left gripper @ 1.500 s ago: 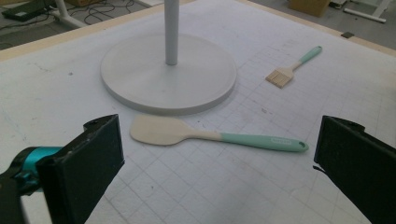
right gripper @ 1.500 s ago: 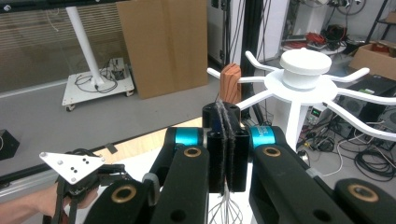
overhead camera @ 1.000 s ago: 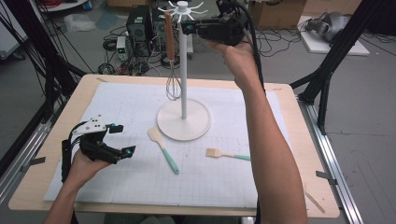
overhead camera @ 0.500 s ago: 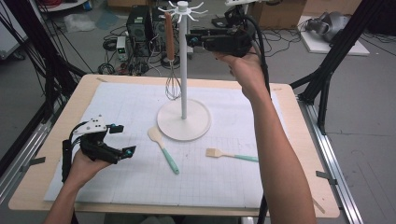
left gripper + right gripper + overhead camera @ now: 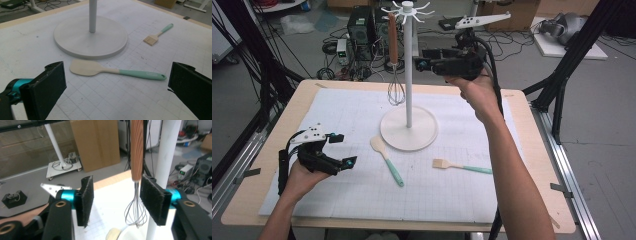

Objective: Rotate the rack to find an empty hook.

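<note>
A white hook stand point(image 5: 408, 75) rises from its round base point(image 5: 408, 131) at mid-table. A whisk point(image 5: 395, 90) with a wooden handle hangs from one of the top hooks. My right gripper point(image 5: 421, 65) is in the air just right of the pole, pointing left. Its jaws have just been opening and nothing is between them. In the right gripper view the whisk point(image 5: 136, 152) hangs beyond the open right gripper point(image 5: 116, 200), beside the pole point(image 5: 168, 152). My left gripper point(image 5: 344, 149) rests open at the table's left. A spatula point(image 5: 112, 71) lies ahead of the left gripper point(image 5: 116, 82).
A cream spatula with a teal handle point(image 5: 387, 159) and a small brush with a teal handle point(image 5: 461, 166) lie in front of the base on the white grid mat point(image 5: 462, 200). A computer tower point(image 5: 360, 30), cables and black frame legs stand behind the table.
The right gripper has come down from the top of the stand and drawn back to the right, and its jaws have opened. The whisk stays hanging. The left hand has not moved.
</note>
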A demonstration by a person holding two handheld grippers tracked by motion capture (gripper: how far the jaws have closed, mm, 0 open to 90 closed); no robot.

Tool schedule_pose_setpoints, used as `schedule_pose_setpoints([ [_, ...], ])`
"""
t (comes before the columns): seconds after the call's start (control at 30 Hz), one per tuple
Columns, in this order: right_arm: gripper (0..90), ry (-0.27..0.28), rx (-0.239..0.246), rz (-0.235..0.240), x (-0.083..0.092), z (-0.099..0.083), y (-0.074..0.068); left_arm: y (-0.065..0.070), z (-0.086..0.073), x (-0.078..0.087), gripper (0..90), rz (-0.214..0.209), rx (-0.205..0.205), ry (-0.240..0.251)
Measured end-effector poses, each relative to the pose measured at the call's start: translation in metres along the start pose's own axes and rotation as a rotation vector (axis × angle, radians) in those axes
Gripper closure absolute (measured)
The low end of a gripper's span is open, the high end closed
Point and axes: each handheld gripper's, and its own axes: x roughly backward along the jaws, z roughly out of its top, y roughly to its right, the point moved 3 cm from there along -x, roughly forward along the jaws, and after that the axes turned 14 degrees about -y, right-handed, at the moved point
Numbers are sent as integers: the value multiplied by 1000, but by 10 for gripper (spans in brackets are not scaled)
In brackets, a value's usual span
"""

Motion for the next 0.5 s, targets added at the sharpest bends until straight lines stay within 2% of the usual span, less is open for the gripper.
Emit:
schedule_pose_setpoints([
  [0.23, 399, -21, -15, 4, -10, -23, -2, -2, -2, 1, 18, 2, 4, -3],
  [0.5, 359, -59, -21, -20, -17, -48, -7, -1, -1, 0, 18, 2, 5, -3],
])
